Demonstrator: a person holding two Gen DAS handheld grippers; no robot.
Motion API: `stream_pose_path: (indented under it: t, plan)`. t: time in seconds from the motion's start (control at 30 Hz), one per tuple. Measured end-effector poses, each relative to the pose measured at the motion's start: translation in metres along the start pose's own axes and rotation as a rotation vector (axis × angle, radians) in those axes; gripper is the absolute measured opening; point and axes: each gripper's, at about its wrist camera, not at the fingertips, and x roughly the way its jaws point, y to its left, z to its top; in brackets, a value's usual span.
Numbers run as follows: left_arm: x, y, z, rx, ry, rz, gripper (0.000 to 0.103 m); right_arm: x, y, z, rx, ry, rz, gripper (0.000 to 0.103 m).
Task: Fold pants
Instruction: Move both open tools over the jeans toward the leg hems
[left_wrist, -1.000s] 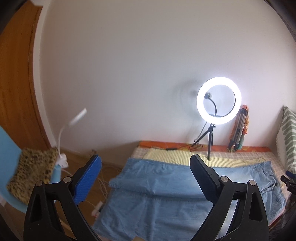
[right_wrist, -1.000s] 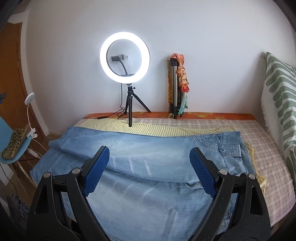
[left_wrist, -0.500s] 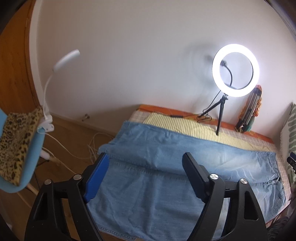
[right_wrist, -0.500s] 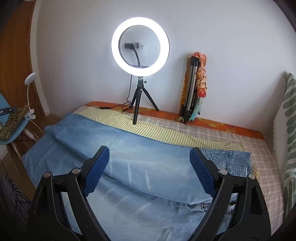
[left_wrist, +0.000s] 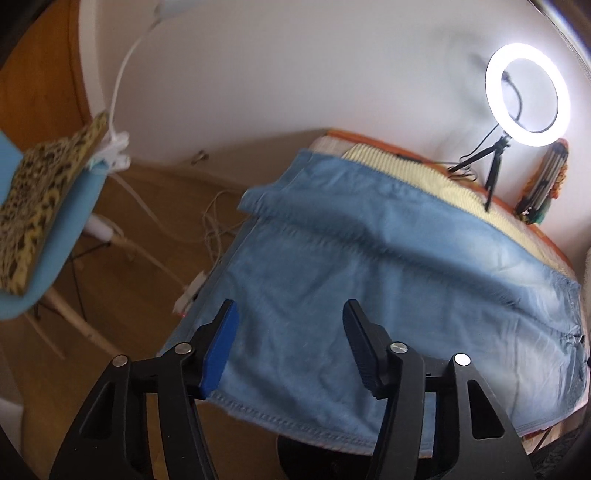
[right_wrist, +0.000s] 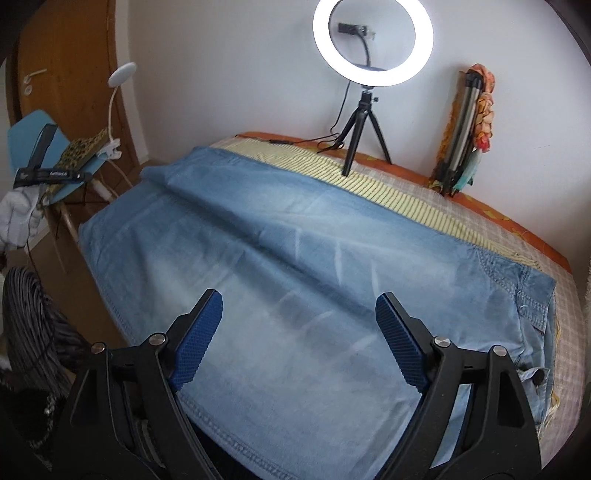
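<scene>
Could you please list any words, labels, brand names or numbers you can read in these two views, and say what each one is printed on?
White print on the black strap draped over the pale blue plastic chair: too small and blurred to read.
Light blue denim pants: no readable label.
White ring light on its black tripod: no readable text.
Nothing else in either view carries writing.

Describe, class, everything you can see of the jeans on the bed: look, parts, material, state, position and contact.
The jeans are light blue, faded denim, spread flat lengthwise across the bed, unfolded. The waistband with a pocket and rivets lies at the right end; the stitched leg hems lie at the left, near the bed's edge. A long soft ridge runs between the two legs, with light creases around it. They rest on a yellow striped cloth and a checked sheet. Neither gripper is seen to touch them; both sets of jaws stand open above the near edge.
</scene>
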Motion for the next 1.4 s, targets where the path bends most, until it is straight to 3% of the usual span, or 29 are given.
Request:
stream_pose_path:
  t: [0.17, 0.27, 0.63, 0.83, 1.07, 1.4]
  plan:
    - [0.021, 0.029, -0.023, -0.075, 0.061, 0.013, 0.049, 0.012, 0.033, -0.038, -0.094, 0.096, 0.061, 0.081]
    - [0.031, 0.036, -0.032, -0.094, 0.078, 0.01, 0.043, 0.022, 0.05, -0.055, -0.14, 0.148, 0.079, 0.073]
    - [0.044, 0.034, -0.042, -0.1, 0.079, -0.019, 0.041, 0.042, 0.048, -0.059, -0.109, 0.158, 0.09, 0.068]
    - [0.046, 0.028, -0.035, -0.089, 0.067, -0.03, 0.037, 0.049, 0.029, -0.025, -0.069, 0.11, 0.103, 0.068]
    - [0.051, 0.014, -0.021, -0.073, 0.053, -0.044, 0.037, 0.069, -0.017, 0.046, -0.011, 0.029, 0.098, 0.068]
    - [0.061, -0.018, 0.025, -0.003, 0.008, -0.068, 0.037, 0.145, -0.08, 0.122, 0.001, 0.049, 0.086, 0.068]
